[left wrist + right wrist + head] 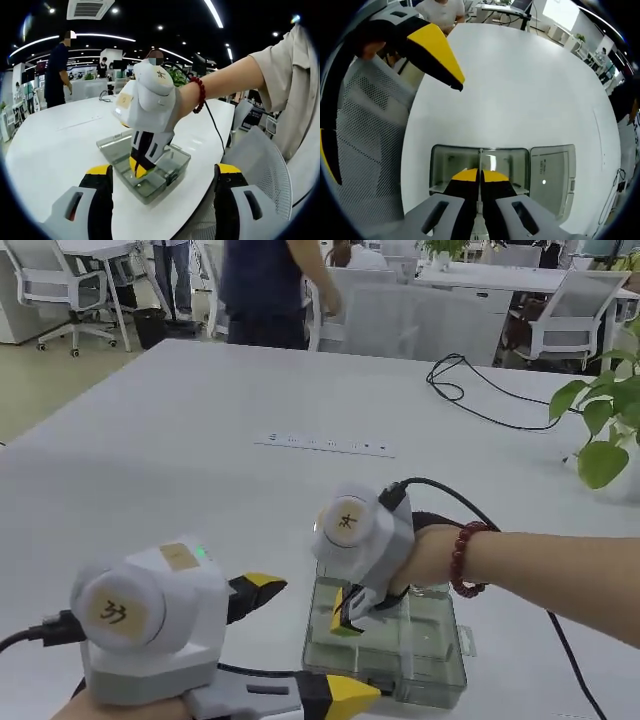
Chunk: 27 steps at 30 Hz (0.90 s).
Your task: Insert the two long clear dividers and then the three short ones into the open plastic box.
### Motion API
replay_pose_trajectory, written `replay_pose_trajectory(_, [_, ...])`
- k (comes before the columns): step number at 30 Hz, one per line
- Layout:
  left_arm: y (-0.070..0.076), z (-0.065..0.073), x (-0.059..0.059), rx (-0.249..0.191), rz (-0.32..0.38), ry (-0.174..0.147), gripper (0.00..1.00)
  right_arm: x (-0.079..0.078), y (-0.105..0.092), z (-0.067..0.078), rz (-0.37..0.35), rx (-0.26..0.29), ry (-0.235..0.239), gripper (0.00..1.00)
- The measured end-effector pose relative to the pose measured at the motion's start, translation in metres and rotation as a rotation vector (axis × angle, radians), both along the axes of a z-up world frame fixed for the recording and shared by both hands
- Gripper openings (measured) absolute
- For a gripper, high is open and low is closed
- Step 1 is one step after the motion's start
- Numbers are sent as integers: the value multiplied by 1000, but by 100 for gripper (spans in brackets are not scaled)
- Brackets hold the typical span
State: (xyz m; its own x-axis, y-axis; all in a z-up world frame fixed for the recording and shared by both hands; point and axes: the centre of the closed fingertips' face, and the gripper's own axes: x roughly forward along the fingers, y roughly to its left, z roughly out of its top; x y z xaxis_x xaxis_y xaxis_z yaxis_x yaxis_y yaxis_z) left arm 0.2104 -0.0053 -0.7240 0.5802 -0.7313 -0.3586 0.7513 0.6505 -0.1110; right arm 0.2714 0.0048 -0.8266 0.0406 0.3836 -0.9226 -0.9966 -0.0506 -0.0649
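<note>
The clear plastic box (436,672) lies open at the near edge of the white table, its lid (554,176) folded flat beside it. My right gripper (345,624) points down into the box. In the right gripper view its yellow-tipped jaws (480,175) are pressed together on the edge of a thin clear divider (480,159), which stands upright across the box (440,170). My left gripper (305,638) hovers just left of the box, jaws wide apart and holding nothing. In the left gripper view the right gripper (139,172) dips into the box (176,159) ahead of the left gripper (163,171).
A black cable (480,405) loops over the far right of the table beside a leafy plant (600,420). A socket strip (330,443) is set into the table's middle. A grey mesh chair (265,165) stands at the near edge. People and office chairs are behind.
</note>
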Motion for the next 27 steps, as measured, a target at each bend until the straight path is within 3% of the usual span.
replay_pose_trajectory(12, [-1, 1, 2, -2, 5, -8, 85, 0, 1, 3, -60, 74, 11, 9])
replay_pose_trajectory(14, [-2, 2, 2, -3, 5, -12, 86, 2, 0, 7, -72, 86, 0, 11])
replay_pose_trajectory(18, [-4, 2, 3, -3, 3, -14, 87, 0, 0, 16, -118, 128, 34, 18])
replay_pose_trajectory(27, [-6, 2, 3, -1, -3, -14, 87, -3, -16, 29, -148, 154, 50, 29])
